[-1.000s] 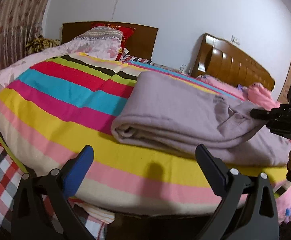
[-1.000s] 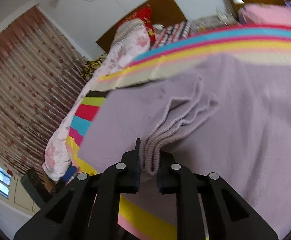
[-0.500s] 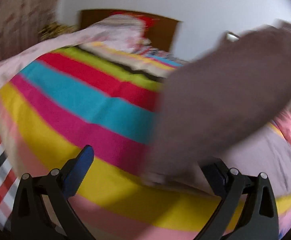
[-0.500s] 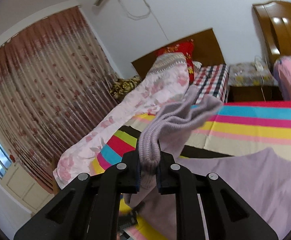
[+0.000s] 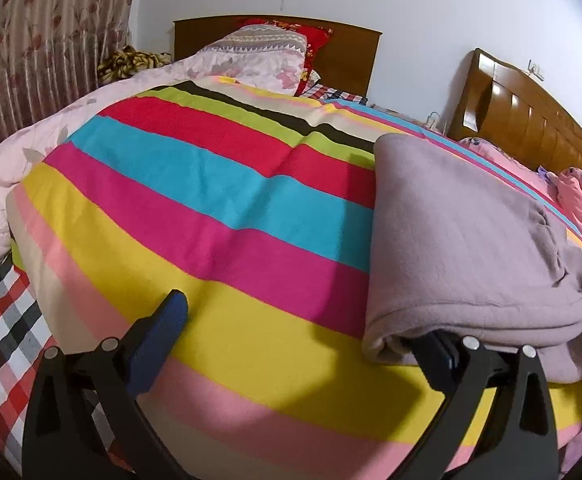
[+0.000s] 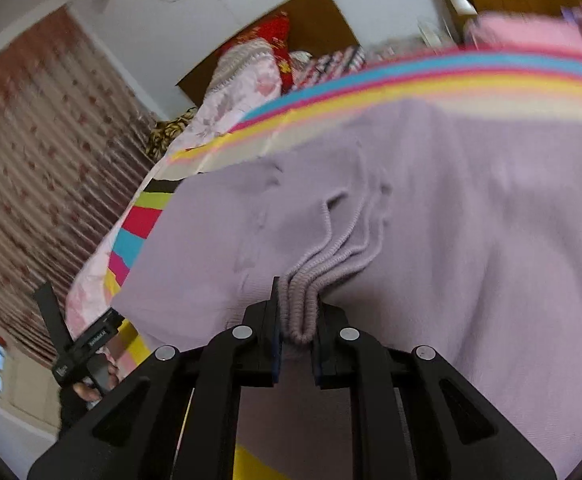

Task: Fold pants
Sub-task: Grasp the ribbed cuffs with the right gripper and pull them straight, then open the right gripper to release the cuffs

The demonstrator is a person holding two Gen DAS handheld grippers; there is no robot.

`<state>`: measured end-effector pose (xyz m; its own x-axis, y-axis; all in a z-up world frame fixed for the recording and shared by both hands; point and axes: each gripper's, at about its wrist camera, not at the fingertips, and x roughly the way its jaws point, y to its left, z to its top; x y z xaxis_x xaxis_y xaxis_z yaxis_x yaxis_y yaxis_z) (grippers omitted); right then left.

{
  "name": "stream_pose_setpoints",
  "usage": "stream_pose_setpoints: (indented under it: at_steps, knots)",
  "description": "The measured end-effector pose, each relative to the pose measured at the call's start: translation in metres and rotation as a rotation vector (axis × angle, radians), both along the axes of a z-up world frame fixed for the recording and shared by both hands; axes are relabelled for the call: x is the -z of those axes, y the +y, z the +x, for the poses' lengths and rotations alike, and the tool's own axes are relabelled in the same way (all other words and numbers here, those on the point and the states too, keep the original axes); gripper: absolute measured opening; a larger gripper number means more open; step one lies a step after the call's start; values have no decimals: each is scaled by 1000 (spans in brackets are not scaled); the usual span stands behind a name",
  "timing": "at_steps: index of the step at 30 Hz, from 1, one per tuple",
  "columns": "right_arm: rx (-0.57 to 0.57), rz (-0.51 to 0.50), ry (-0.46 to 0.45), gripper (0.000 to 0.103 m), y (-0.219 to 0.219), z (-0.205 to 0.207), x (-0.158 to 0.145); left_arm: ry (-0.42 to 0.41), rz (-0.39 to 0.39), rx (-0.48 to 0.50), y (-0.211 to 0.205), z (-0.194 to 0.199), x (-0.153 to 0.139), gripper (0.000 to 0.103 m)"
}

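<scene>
The lilac pants [image 5: 463, 232] lie folded on the striped bedspread [image 5: 219, 208] toward the near right corner of the bed, a doubled, rounded fold edge facing the bed's near edge and the layers stacked flat above it. The left gripper [image 5: 303, 336] stands spread wide at that near edge: its blue-padded left finger [image 5: 159, 336] hangs over the yellow and pink stripes clear of the cloth, while its right finger [image 5: 439, 354] is tucked under the overhanging fold of the pants, the tip hidden by fabric — nothing is pinched between the two. The right gripper [image 6: 297, 320] is pressed almost together on the ribbed cuffs [image 6: 303, 304] of the pants, several ribbed layers bunched between its pads and fanning out onto the flat cloth beyond. In the right wrist view, which is somewhat blurred, the left gripper shows at the lower left with a hand wrapped round its handle. Past the pants, toward the head of the bed, sit a floral pillow [image 5: 259, 52] and a red cushion against a wooden headboard [image 5: 347, 52]; a pink floral quilt [image 5: 7, 168] runs along the left edge of the bed, and a patterned curtain [image 5: 31, 40] hangs behind it.
</scene>
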<state>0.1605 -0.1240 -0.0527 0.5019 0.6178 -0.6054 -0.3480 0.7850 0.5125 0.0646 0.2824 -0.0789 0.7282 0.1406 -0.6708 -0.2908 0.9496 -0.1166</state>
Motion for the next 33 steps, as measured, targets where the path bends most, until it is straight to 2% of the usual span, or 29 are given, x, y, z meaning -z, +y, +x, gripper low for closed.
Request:
stream_pose_setpoints:
  at_steps: [4,10,12,16,18,23,26,30,33]
  knots:
    - [9,12,3,14,-2,-4,-1,17,56,-3,-6,2,-6,102]
    - [43,22,-119,14,-17,-31,-34,-27,179,35,-28,-10,-25,101]
    - [63,15,-98,14,-26,-34,-26,-31,226,64,-36,-12,-26,102]
    - [82,-9,29,13,-37,-28,21,2,290,77,-47,-6,-18,102]
    - [76,-30,2,13,-34,-30,18,8,271,77,-43,-5,-17,102]
    - [56,-11,6,13,-31,-29,13,13,198,65,-27,-6,-15,102]
    - [50,-13,-9,13,-29,-31,10,0,60,42,-15,-10,-8,102]
    - [43,-19,16,13,-29,-29,17,-5,73,49,-17,-11,-7,102]
    - [45,-10,6,13,-29,-30,12,-13,72,41,-18,-13,-7,102]
